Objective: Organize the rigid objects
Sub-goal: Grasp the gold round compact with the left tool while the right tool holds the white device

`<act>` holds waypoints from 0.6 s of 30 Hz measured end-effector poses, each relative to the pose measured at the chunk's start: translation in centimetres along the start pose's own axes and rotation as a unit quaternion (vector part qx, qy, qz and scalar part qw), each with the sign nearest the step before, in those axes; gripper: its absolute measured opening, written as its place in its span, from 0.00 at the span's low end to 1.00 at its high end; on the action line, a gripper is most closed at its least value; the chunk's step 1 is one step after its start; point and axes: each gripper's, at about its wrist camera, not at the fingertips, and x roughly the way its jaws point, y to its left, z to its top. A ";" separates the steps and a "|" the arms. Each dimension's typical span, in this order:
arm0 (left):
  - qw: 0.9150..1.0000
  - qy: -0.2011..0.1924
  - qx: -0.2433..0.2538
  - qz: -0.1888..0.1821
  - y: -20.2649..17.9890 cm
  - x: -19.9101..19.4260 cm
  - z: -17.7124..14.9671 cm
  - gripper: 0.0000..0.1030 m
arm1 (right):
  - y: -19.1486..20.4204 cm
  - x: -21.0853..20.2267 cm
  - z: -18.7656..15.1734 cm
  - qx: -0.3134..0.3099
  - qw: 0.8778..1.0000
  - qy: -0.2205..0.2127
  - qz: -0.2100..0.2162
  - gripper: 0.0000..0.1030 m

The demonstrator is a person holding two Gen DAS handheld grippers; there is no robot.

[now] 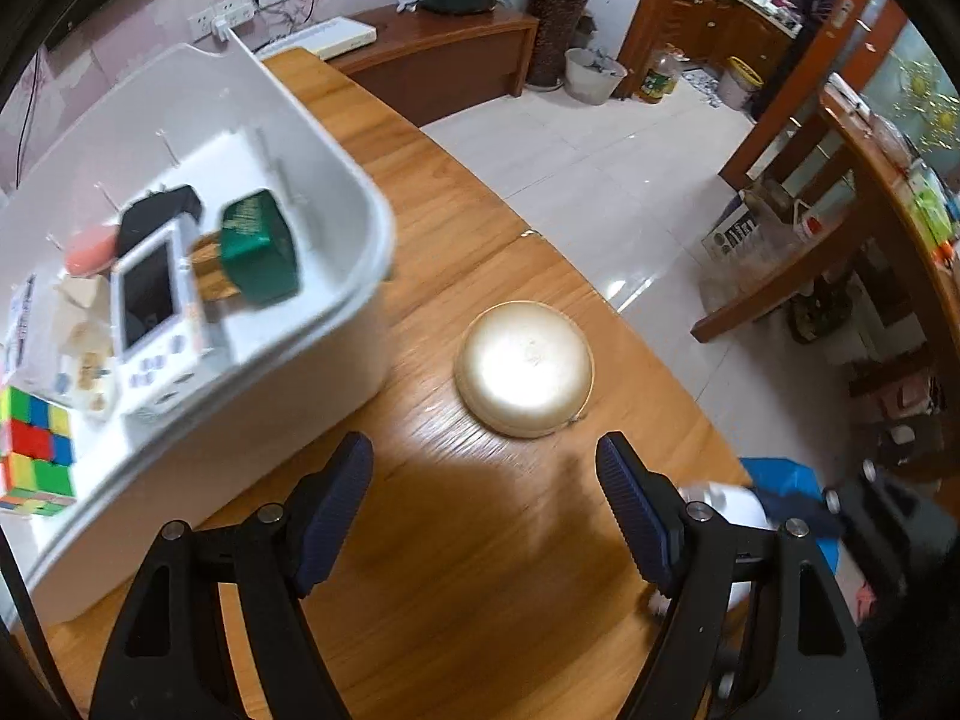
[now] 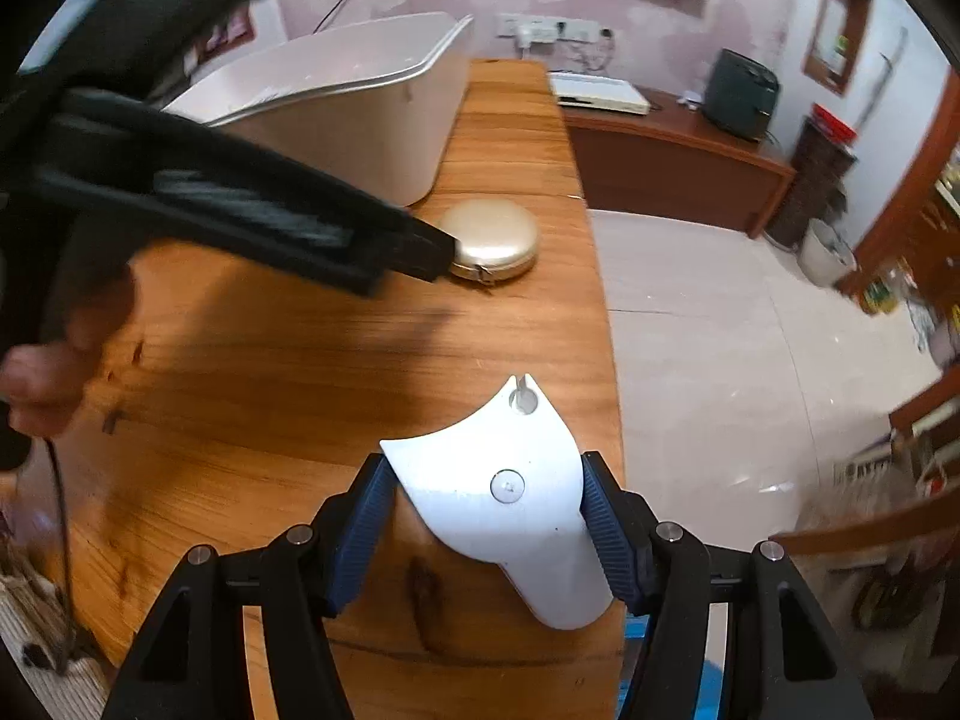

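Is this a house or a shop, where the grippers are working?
Most likely a room in someone's home. There is a wooden table with a white bin of odds and ends, a low wooden cabinet by the wall sockets, and a shiny tiled floor.

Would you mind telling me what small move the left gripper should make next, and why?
Probably ease the left gripper forward and down so its open jaws straddle the gold case. The case lies alone on the table just ahead of the fingertips, beside the bin that already holds other items. The right gripper is busy, shut on a white piece.
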 end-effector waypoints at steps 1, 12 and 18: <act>1.000 0.001 -0.004 0.004 -0.3 0.4 0.2 0.77 | -0.2 0.1 -0.1 0.001 1.000 -0.001 -0.002 0.61; 0.999 0.000 -0.024 0.040 -2.4 2.5 2.1 0.81 | -0.1 -0.3 -1.0 0.013 1.000 -0.005 -0.006 0.61; 0.997 -0.007 -0.024 0.071 -2.9 2.8 2.1 0.78 | 0.0 -0.9 -1.8 0.019 1.000 -0.008 -0.002 0.61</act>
